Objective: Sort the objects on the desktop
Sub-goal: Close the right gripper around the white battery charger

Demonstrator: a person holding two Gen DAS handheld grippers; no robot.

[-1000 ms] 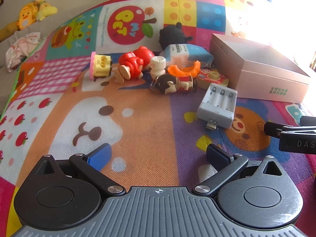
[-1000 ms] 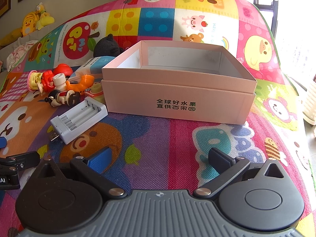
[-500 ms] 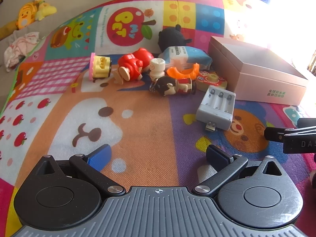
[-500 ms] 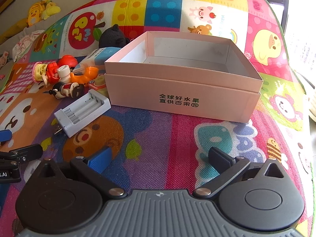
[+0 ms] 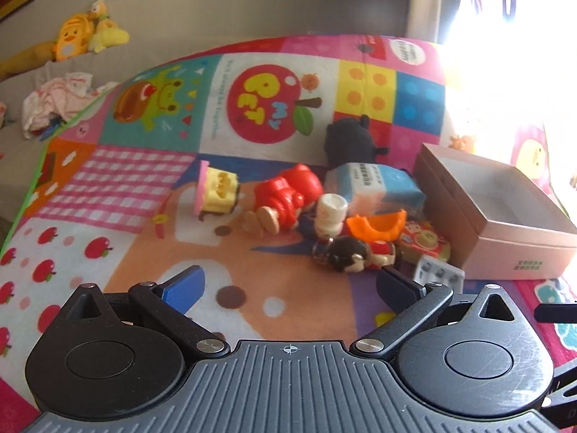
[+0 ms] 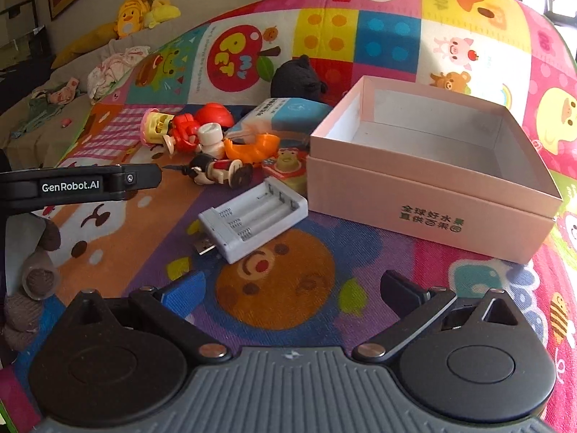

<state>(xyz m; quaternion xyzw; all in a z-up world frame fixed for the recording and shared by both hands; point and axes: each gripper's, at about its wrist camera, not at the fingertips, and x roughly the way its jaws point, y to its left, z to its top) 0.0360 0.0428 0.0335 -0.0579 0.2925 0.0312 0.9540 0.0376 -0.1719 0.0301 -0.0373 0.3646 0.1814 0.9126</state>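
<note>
A pile of small toys lies on the colourful play mat (image 5: 151, 187): a yellow-and-pink toy (image 5: 216, 189), a red figurine (image 5: 285, 198), a white bottle (image 5: 330, 213), an orange piece (image 5: 375, 223) and a dark-haired figurine (image 5: 357, 256). My left gripper (image 5: 288, 285) hovers open just short of the dark-haired figurine, holding nothing. A white battery charger (image 6: 252, 222) lies in front of my open, empty right gripper (image 6: 292, 288). The open pink box (image 6: 432, 180) sits to the right of the charger and has nothing inside.
A blue tissue pack (image 6: 285, 112) and a black plush (image 6: 299, 79) lie behind the pile. A small red-and-yellow toy (image 6: 286, 164) rests against the box. The left gripper's black housing (image 6: 79, 184) crosses the left side, with a gloved hand (image 6: 36, 281) below it. Plush toys and clothes lie beyond the mat.
My left gripper has moved forward toward the toy pile, the charger now partly behind its right finger. The right view has swung left, and the left gripper sits higher in it.
</note>
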